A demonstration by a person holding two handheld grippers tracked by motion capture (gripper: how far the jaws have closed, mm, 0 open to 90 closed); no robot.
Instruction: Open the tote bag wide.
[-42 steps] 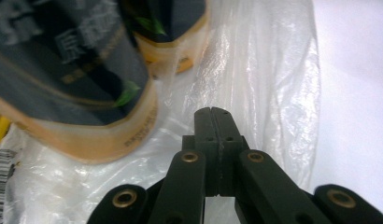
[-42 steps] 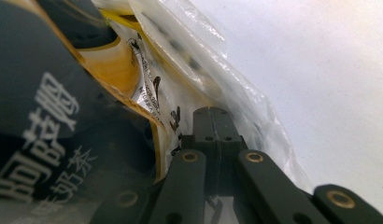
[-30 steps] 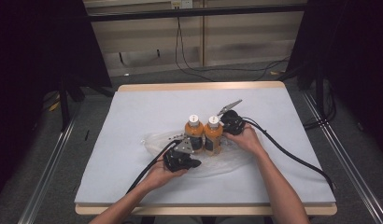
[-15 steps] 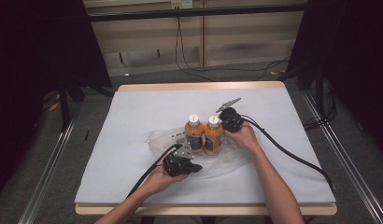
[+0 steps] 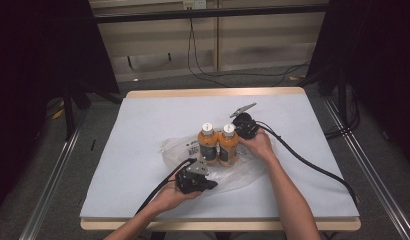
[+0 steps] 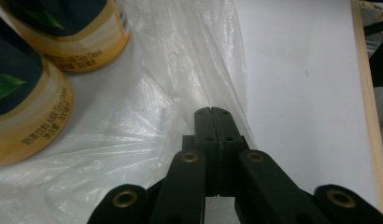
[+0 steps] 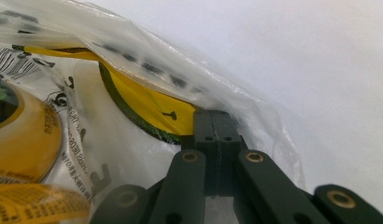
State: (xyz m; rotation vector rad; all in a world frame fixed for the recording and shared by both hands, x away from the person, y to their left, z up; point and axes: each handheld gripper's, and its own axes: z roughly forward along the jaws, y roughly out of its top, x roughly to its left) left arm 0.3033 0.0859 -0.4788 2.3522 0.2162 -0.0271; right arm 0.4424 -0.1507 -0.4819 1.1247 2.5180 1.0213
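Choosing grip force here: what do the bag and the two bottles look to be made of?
Bag: thin clear plastic film, glossy and crinkled, likely polyethylene. Bottles: probably clear plastic showing orange drink, with white screw caps and printed glossy labels; glass can't be ruled out.

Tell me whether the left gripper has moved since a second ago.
Yes. In the high view the left gripper has drawn back toward the table's near edge, away from the two standing bottles, jaws closed on the plastic bag.

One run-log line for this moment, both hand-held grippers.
left hand-held gripper: shut on plastic bag | right hand-held gripper: shut on plastic bag | two bottles: upright on bag
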